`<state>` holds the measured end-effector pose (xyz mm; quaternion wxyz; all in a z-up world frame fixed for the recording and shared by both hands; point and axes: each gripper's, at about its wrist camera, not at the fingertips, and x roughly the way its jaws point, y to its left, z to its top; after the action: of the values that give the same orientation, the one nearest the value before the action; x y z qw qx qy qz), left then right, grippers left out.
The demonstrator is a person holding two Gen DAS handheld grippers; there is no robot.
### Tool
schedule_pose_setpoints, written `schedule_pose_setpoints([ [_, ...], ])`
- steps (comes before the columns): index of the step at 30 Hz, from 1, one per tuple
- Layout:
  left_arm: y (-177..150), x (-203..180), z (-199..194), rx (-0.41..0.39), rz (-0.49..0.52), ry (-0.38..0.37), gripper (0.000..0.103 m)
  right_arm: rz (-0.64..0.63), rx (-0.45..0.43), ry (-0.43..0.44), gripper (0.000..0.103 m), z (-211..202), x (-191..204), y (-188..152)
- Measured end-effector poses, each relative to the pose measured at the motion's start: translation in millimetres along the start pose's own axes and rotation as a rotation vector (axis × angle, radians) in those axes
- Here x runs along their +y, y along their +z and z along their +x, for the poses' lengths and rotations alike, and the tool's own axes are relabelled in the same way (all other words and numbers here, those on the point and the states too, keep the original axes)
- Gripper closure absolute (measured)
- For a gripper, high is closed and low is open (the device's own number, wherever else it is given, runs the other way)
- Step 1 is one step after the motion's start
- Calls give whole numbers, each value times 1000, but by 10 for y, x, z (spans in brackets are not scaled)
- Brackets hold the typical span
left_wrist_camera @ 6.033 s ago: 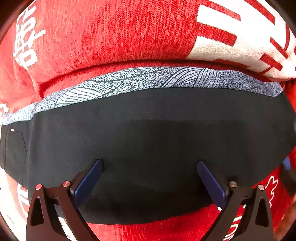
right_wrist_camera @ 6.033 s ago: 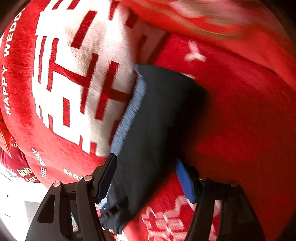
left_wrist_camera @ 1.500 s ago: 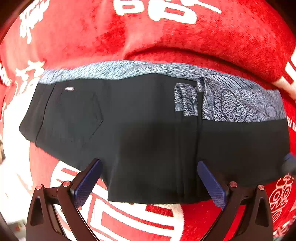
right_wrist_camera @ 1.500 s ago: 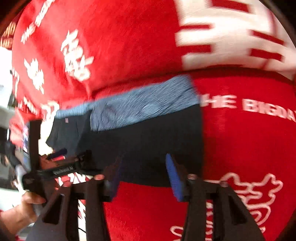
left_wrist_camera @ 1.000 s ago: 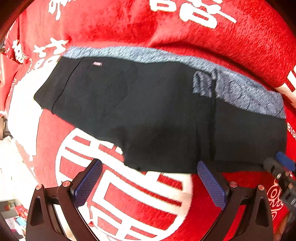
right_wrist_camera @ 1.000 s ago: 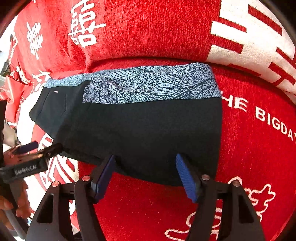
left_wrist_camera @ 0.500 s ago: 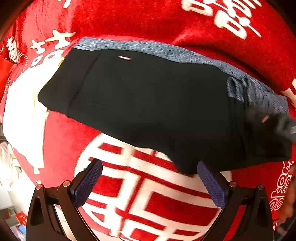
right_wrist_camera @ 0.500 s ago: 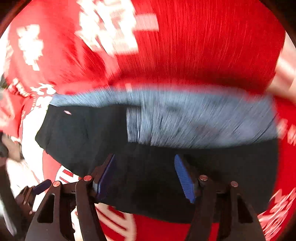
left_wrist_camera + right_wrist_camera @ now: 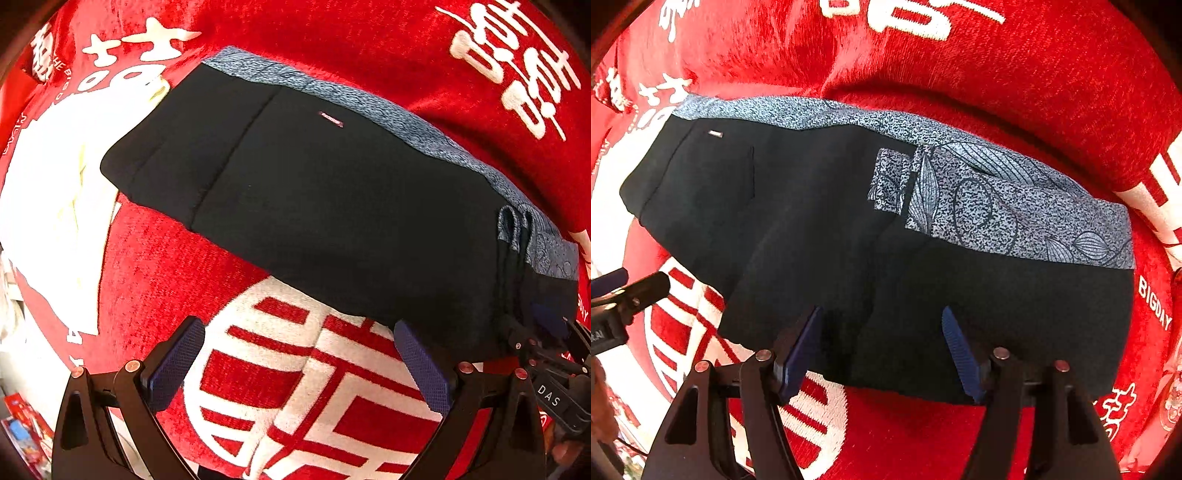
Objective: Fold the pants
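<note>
Black pants with grey leaf-print side band (image 9: 849, 229), folded once, lying flat on red-and-white plush blanket (image 9: 295, 369), left gripper (image 9: 299, 363) and right gripper (image 9: 881, 347) both spread wide, empty, hovering at near hem — risk of pinching only top layer, springing fold open.

Pants (image 9: 849, 236): matt black cloth, smooth, with a speckled grey printed band (image 9: 997, 199) at one o'clock. Under them, a fuzzy red-and-white blanket (image 9: 288, 373), rough pile. Gripper pads (image 9: 177, 365): blue, ridged, rubbery; arms matt black plastic.
</note>
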<state>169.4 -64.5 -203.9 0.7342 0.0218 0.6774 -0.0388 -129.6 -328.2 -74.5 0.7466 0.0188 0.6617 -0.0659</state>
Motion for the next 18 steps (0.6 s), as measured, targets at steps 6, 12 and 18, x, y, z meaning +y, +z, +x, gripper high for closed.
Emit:
schedule_pose_setpoints([
  [6,68,165,42,8,-23,-10,0,30,20,-3,30,30,80,75],
  [12,127,259,102,10,-32,-42,0,31,34,11,30,-15,203,58],
  [18,144,402,156,14,-64,-61,0,10,50,-4,30,5,249,74],
])
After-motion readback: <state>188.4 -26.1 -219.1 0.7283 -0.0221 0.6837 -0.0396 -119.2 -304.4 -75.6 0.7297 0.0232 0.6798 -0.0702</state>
